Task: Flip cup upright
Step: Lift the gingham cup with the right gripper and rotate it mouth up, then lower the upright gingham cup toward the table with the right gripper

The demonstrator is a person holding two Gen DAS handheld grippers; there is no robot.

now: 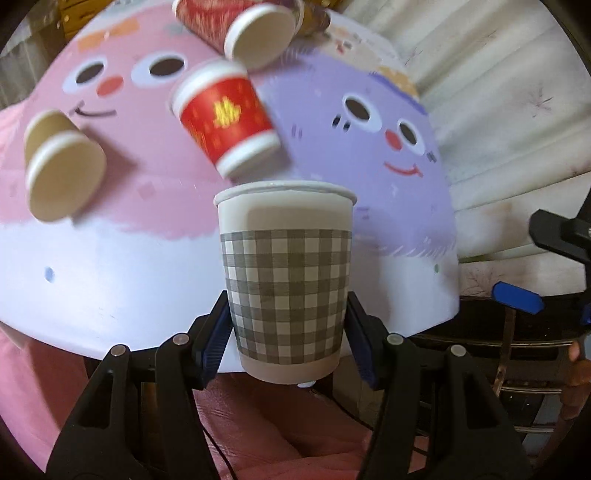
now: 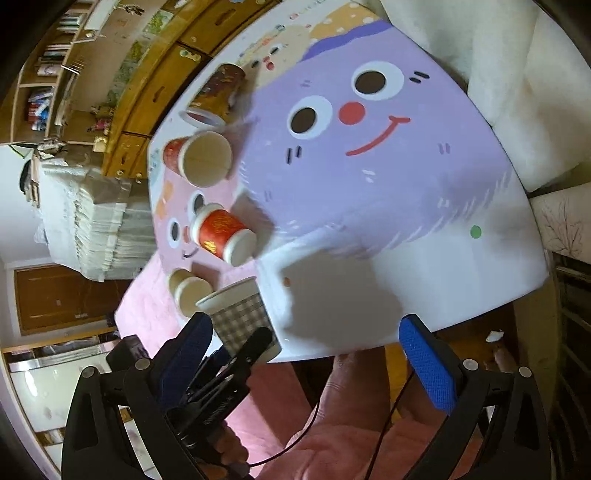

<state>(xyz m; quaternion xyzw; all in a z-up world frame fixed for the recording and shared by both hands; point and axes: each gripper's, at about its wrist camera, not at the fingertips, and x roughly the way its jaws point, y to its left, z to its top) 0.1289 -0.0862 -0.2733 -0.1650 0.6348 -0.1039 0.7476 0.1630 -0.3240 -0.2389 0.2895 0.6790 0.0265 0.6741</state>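
My left gripper (image 1: 288, 332) is shut on a grey-and-white checked paper cup (image 1: 286, 280), held upright, mouth up, just above the near edge of the cartoon-face table (image 1: 110, 288). The same cup shows in the right wrist view (image 2: 240, 317), with the left gripper's fingers (image 2: 255, 347) around its base. My right gripper (image 2: 306, 350) is open and empty, off the near edge of the table (image 2: 369, 295), right of the held cup.
Several cups lie on their sides: a red one (image 1: 227, 118) (image 2: 221, 236), a tan one (image 1: 59, 166) (image 2: 190, 291), a red one with its mouth showing (image 1: 240, 29) (image 2: 201, 158), and a brown one (image 2: 216, 96). Cushions (image 2: 517, 92) lie to the right.
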